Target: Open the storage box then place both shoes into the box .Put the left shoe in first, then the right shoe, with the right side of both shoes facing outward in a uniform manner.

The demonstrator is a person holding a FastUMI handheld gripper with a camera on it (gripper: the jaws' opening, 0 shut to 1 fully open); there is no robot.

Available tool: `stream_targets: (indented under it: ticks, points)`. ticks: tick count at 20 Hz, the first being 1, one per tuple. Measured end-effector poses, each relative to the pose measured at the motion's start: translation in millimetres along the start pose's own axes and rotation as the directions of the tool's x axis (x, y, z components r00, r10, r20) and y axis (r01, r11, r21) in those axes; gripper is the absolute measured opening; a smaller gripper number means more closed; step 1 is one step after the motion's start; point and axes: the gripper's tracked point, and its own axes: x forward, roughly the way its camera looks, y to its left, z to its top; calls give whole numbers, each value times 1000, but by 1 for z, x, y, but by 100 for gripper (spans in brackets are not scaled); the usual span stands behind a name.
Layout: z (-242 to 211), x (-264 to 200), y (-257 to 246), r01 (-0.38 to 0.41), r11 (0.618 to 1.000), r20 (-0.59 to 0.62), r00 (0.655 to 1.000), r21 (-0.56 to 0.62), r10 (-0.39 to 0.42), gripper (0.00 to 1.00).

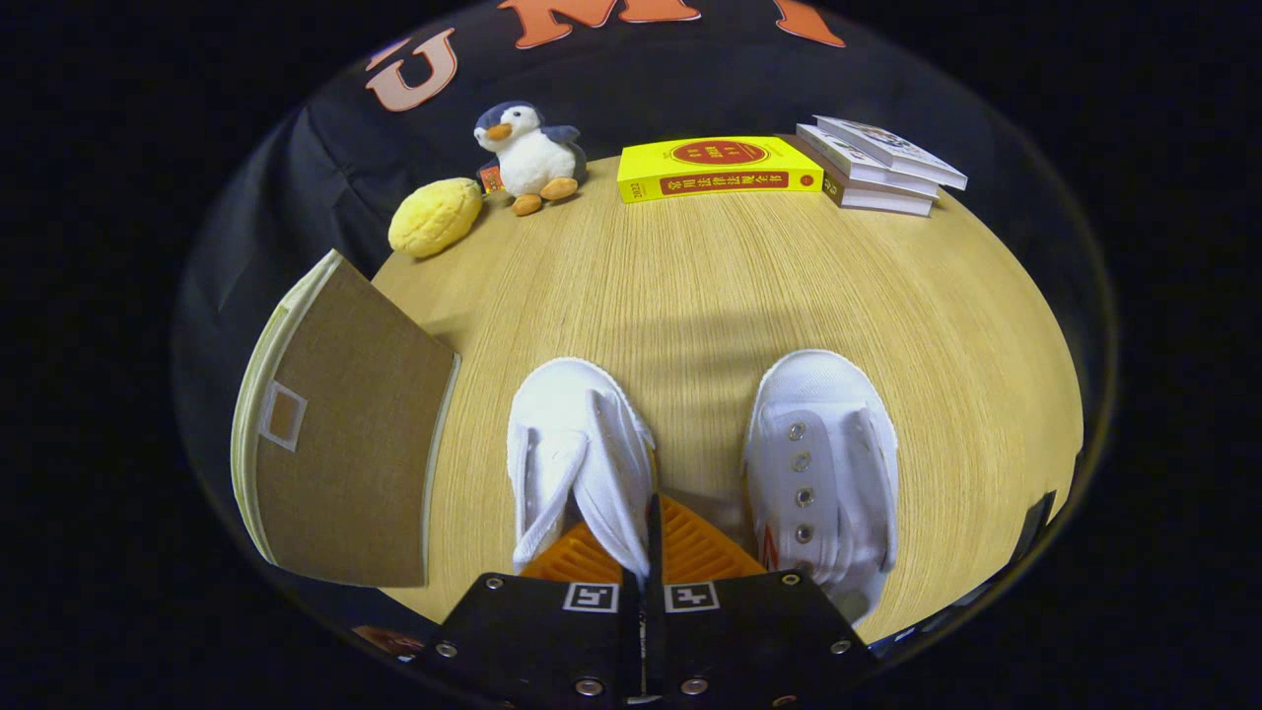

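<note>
The gripper [646, 552] is seen with its fingers [705, 547] drawn together on the inner wall of the left shoe [577, 444], a thin fold of white canvas being pinched between them, so the gripper is taken to be clamped on that shoe at its collar. The shoe lies just ahead of the fingers with its toe pointing away, and the right shoe [823, 463] stands just beside it on the desk [710, 286], apart from the fingers, its eyelets in plain sight. The storage box [340, 444] is set to the left of the shoes, its brown lid appearing shut (whether it is latched cannot be told). By the task's order the box should be opened before any shoe goes in, so the present hold is judged either early or a lift that will need the lid dealt with first. For the step to be done well, the pinch should be kept deep enough on the canvas that the shoe does not swing or slip, and the shoe should be turned so that its right side faces outward once laid in the box. Beyond the shoes, near the far edge of the desk, a yellow plush [435, 217], a toy penguin [527, 156], a yellow book [718, 168] and a stack of books [877, 163] are ranged, well clear of the work.
</note>
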Motion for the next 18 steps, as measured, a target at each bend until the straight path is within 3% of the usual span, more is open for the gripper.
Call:
stream_targets:
  ticks: [7,13,18]
  points:
    - [46,-46,44,-86,994,53,995,69,82,2]
    - [72,-87,86,-110,992,31,994,63,109,3]
    - [89,-118,141,-201,974,3,980,102,201,3]
